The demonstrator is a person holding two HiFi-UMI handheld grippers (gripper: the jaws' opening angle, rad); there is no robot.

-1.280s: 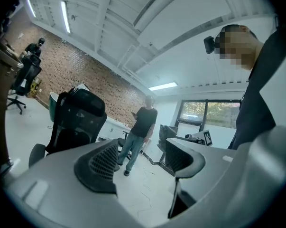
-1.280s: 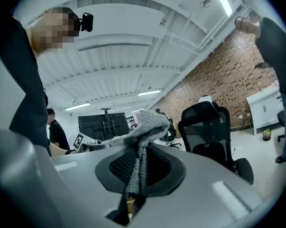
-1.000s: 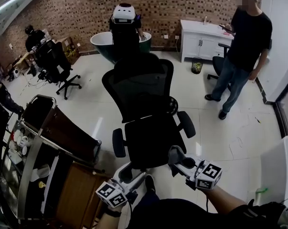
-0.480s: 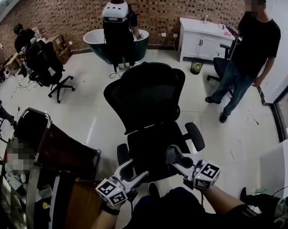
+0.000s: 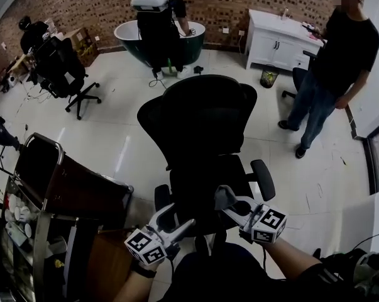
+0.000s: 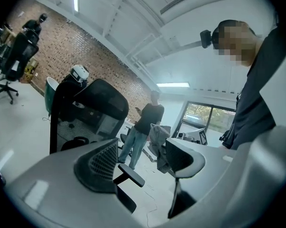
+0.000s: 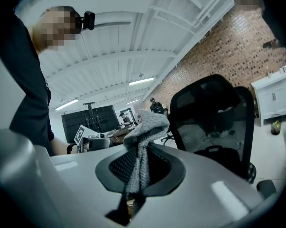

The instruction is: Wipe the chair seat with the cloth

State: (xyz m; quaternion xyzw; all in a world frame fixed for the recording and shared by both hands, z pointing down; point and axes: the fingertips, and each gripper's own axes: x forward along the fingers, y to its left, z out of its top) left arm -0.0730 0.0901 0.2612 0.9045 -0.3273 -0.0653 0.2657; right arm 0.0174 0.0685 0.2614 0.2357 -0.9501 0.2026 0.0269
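Note:
A black mesh office chair (image 5: 198,115) stands in front of me, its seat (image 5: 208,181) just beyond both grippers. My right gripper (image 5: 225,200) is shut on a grey cloth (image 5: 222,195), held at the seat's front edge. In the right gripper view the cloth (image 7: 145,127) sticks up from between the jaws of the right gripper (image 7: 138,163), and the chair (image 7: 214,113) shows behind. My left gripper (image 5: 176,222) hangs open and empty by the seat's front left corner. In the left gripper view that gripper (image 6: 147,163) has a wide gap between its jaws, with the chair (image 6: 93,103) beyond.
A dark trolley (image 5: 63,181) stands close at the left. A person (image 5: 330,68) stands at the right near a white cabinet (image 5: 283,39). A second office chair (image 5: 60,68), a green tub (image 5: 195,43) and a black machine (image 5: 154,17) are at the back.
Both grippers have edged a little forward toward the seat's front edge, and my view has swung slightly. The cloth stays clamped in the right gripper.

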